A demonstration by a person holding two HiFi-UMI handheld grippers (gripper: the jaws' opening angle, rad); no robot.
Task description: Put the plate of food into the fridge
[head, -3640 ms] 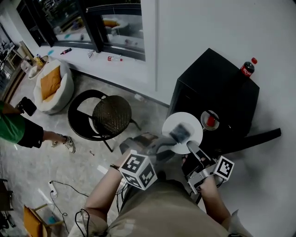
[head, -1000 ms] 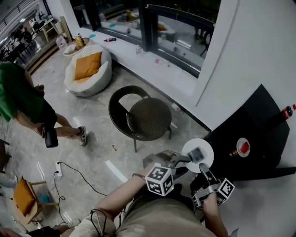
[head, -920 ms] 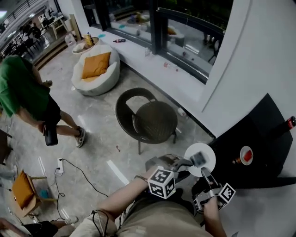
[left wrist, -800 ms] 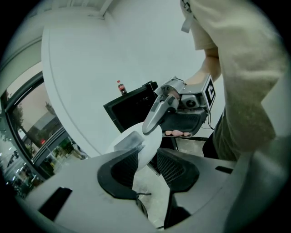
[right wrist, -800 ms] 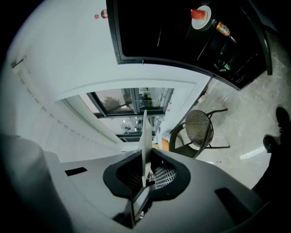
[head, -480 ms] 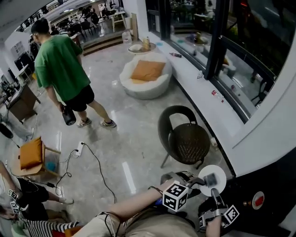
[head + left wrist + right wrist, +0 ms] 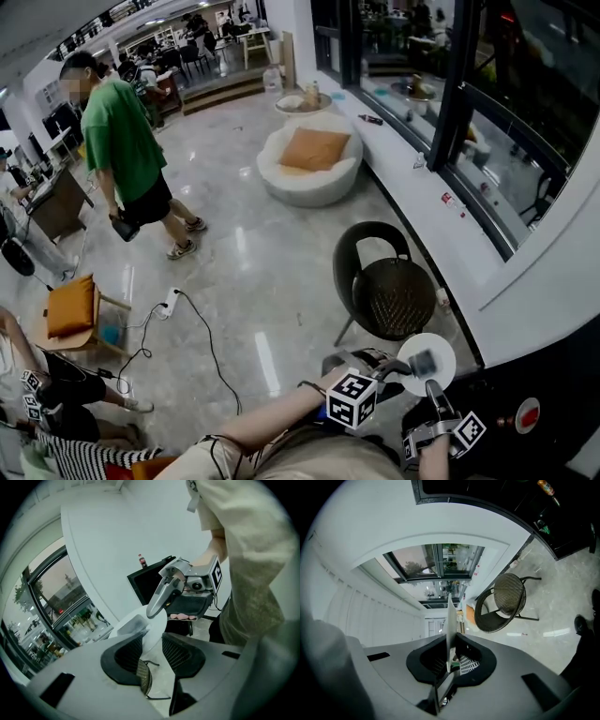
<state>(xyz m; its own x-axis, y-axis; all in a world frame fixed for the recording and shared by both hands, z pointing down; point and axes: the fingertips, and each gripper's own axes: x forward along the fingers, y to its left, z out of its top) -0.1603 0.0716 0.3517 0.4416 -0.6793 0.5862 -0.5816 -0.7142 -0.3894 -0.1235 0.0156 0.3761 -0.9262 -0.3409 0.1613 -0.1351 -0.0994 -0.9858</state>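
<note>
A white plate (image 7: 442, 351) carries a grey block of food (image 7: 425, 364) and hangs in the air at the lower right of the head view. My left gripper (image 7: 405, 367) reaches it from the left, jaws closed over its rim. In the left gripper view the plate (image 7: 152, 630) runs between the jaws with the block against the left pad. My right gripper (image 7: 432, 382) is shut on the near rim. Seen from the right gripper, the plate (image 7: 450, 620) stands edge-on between the pads. The black fridge (image 7: 562, 375) lies just right of the plate.
A dark round chair (image 7: 389, 291) stands just beyond the plate, beside the window ledge (image 7: 441, 216). On the fridge top are a round dish with something red (image 7: 527, 413) and a cola bottle (image 7: 140, 560). A person in green (image 7: 122, 141) and a white beanbag (image 7: 309, 159) stand farther off.
The head view has swung away from the fridge toward the room, so the fridge has slid to the right edge. Both grippers keep hold of the plate. The person in green shows farther back.
</note>
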